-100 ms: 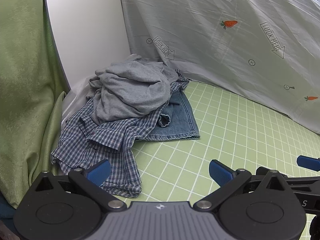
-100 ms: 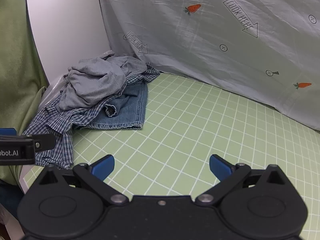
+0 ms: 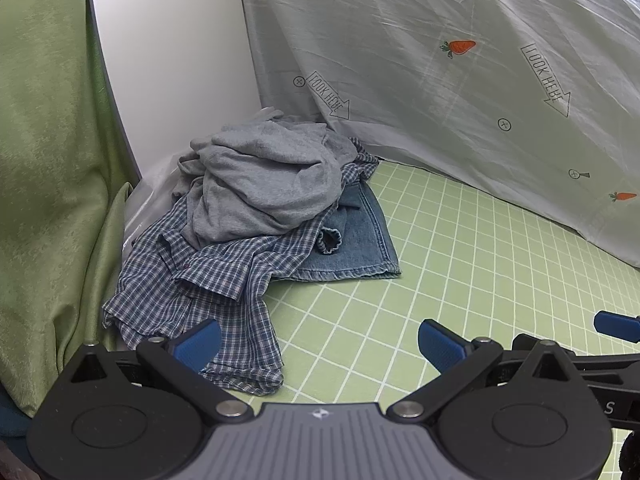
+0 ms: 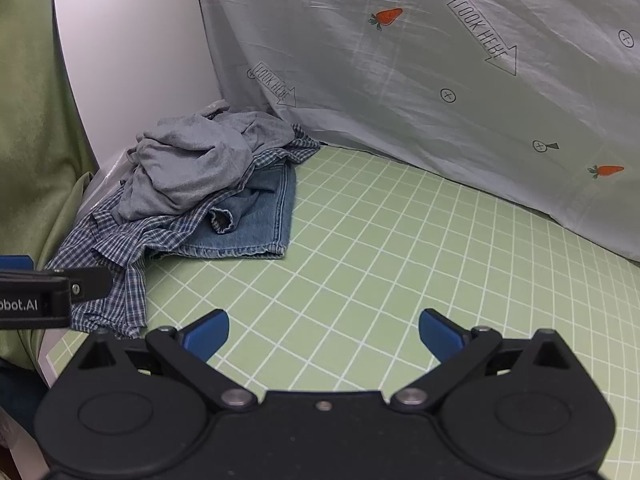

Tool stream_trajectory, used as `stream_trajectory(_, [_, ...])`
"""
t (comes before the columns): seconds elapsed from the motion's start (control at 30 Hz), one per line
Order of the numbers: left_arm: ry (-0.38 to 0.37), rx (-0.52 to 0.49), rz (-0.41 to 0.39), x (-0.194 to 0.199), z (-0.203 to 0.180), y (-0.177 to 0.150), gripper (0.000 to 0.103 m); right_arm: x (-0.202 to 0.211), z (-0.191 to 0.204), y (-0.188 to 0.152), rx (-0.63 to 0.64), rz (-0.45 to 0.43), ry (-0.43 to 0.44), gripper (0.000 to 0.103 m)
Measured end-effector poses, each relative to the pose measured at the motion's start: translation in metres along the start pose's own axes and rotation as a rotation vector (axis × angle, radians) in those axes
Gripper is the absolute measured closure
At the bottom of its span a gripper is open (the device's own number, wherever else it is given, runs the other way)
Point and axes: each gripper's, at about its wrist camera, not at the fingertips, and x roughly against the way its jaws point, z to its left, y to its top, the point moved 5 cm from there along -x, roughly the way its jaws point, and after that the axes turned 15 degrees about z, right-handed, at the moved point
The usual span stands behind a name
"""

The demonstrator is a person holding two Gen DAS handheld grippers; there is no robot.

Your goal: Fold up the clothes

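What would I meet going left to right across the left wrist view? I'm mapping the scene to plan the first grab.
Green curtain → plaid shirt → denim garment → bare green grid mat → right claw's blue tip.

The left gripper [image 3: 320, 340] fills the bottom of its own view, tilted downward, its blue-padded jaws spread wide with nothing between them. The right gripper [image 4: 324, 330] sits likewise at the bottom of its view, jaws equally wide and empty.

Three garments lie heaped: one grey top [image 3: 264, 184], one checked shirt [image 3: 208, 284], one denim piece [image 3: 360, 240]. Two carrots show on the sheet [image 3: 440, 80].
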Motion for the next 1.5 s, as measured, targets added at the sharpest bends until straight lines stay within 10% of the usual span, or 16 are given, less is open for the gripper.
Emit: stream_trajectory(1.5, [-0.003,-0.007,0.012,-0.0025,-0.0001,-0.001,0.0,-0.0027,0.0,-0.0016,-0.017,0.003,0.003,0.001])
